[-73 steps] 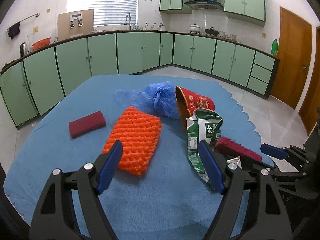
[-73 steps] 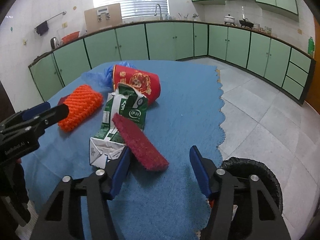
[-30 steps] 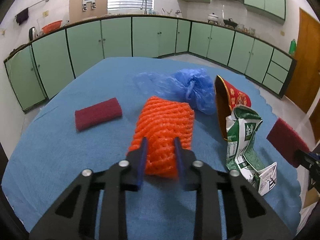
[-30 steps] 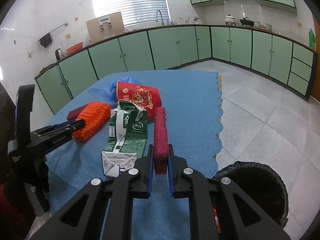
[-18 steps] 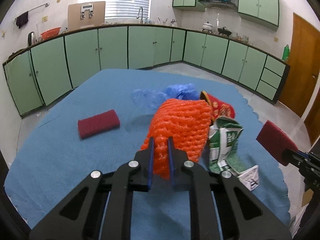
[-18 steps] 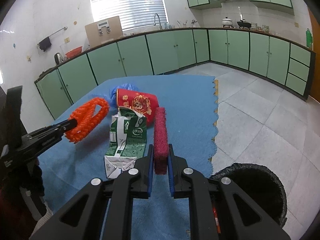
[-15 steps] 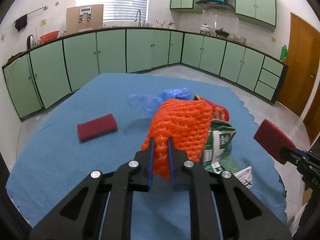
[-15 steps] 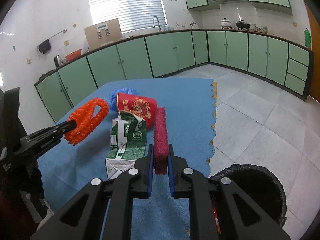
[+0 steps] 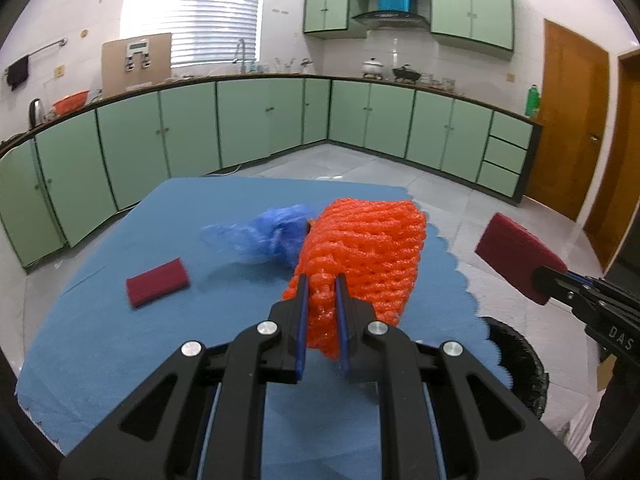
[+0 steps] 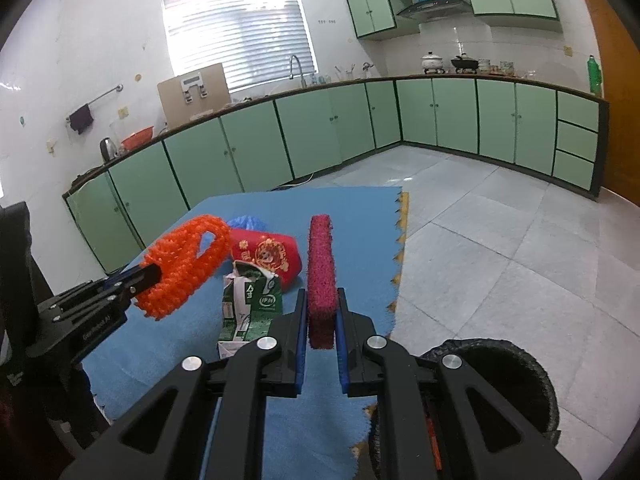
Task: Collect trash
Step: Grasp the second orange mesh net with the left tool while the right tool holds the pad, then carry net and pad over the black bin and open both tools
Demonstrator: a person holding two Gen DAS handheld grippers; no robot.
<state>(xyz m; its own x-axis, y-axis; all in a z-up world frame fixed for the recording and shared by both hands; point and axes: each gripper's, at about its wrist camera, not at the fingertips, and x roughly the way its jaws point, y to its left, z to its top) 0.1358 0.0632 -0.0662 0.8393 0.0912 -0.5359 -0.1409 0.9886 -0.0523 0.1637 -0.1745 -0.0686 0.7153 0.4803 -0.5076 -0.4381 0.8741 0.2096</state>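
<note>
While the left hand-held gripper was clamped on soft, light orange foam netting, easily crushed, a springy maroon scouring pad was pinched edgewise by the right hand-held gripper; neither was judged slippery.

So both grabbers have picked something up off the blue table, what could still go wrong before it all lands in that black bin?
1. The left gripper pinches only one edge of the springy orange foam net; it might slip free.
2. The right gripper holds just one end of the dark red scouring pad, which could tip out.
3. Both loads head for one black-lined bin, so the grippers might bump.
</note>
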